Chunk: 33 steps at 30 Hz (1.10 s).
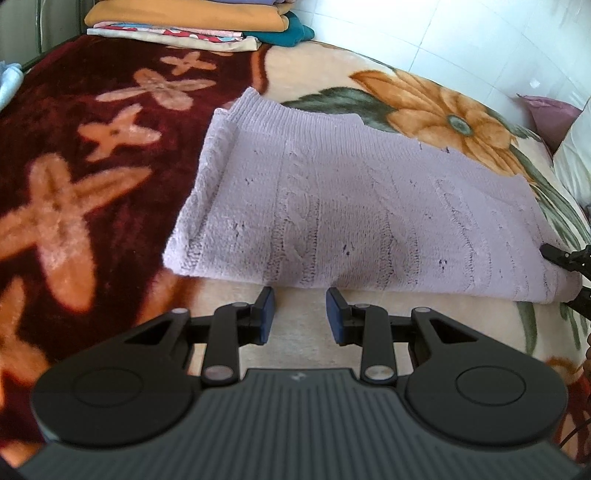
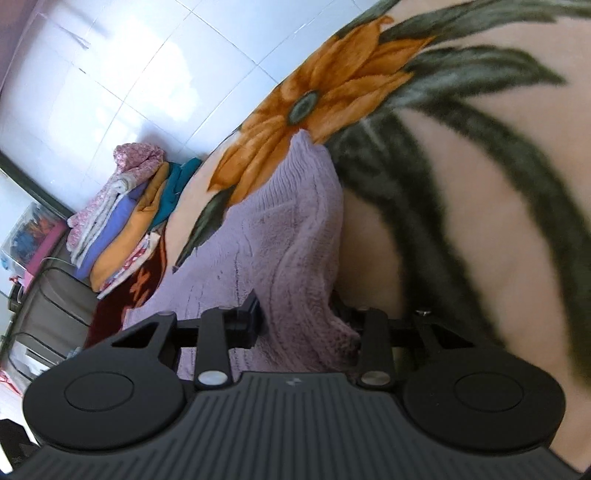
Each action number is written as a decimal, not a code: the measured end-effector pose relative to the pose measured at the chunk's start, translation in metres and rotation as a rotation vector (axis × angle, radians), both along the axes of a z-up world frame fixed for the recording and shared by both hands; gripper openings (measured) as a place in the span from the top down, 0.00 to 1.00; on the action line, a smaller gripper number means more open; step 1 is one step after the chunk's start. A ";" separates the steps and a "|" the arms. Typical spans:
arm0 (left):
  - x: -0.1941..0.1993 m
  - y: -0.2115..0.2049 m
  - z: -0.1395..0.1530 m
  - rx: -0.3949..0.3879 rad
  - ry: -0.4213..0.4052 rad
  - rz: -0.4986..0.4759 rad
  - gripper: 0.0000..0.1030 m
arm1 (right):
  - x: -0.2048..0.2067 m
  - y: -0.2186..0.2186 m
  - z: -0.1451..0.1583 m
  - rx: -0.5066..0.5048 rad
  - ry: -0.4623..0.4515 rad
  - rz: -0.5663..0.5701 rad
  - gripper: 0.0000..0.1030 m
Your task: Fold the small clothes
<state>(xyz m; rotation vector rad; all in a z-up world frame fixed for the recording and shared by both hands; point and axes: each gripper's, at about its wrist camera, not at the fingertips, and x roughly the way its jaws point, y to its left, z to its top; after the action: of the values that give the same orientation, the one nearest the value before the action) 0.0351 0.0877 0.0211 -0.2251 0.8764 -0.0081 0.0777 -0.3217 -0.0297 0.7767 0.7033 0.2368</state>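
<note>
- Left gripper (image 1: 300, 315), jaws parted and empty, hovers just before the lilac knit (image 1: 354, 206), apparently ready to take its near edge
- Right gripper (image 2: 295, 321) straddles the knit's corner; grip cannot be told

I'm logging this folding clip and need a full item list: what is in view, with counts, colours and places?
knit garment: one, lilac, folded flat on the blanket, just ahead of the left tongs.
blanket: one, plush, maroon and cream with orange flowers and green leaves, under everything.
folded clothes stack: one pile, pink floral, purple, orange and teal, at the far end of the blanket.
floor: white tiles, beyond the blanket.
left tongs: one pair, black with blue pads, open, holding nothing, just short of the garment's near edge.
right tongs: one pair, black, gripping the garment's edge.
</note>
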 end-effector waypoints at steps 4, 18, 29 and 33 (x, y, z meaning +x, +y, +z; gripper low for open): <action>0.000 0.000 0.000 -0.002 0.001 0.000 0.68 | 0.000 -0.003 -0.006 0.043 0.003 -0.017 0.60; -0.001 0.000 0.003 0.007 0.003 0.001 0.68 | 0.001 -0.006 -0.005 0.064 -0.017 -0.013 0.65; -0.004 0.009 0.021 0.069 -0.016 -0.037 0.68 | -0.001 0.019 0.051 0.038 -0.149 0.024 0.71; -0.004 0.018 0.033 0.083 -0.038 -0.056 0.68 | 0.004 0.041 0.075 0.008 -0.195 0.076 0.72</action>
<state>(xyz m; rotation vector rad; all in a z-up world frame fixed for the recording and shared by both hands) 0.0313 0.1057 0.0544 -0.1222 0.8429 -0.0283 0.0813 -0.2808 0.0452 0.7241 0.5484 0.3796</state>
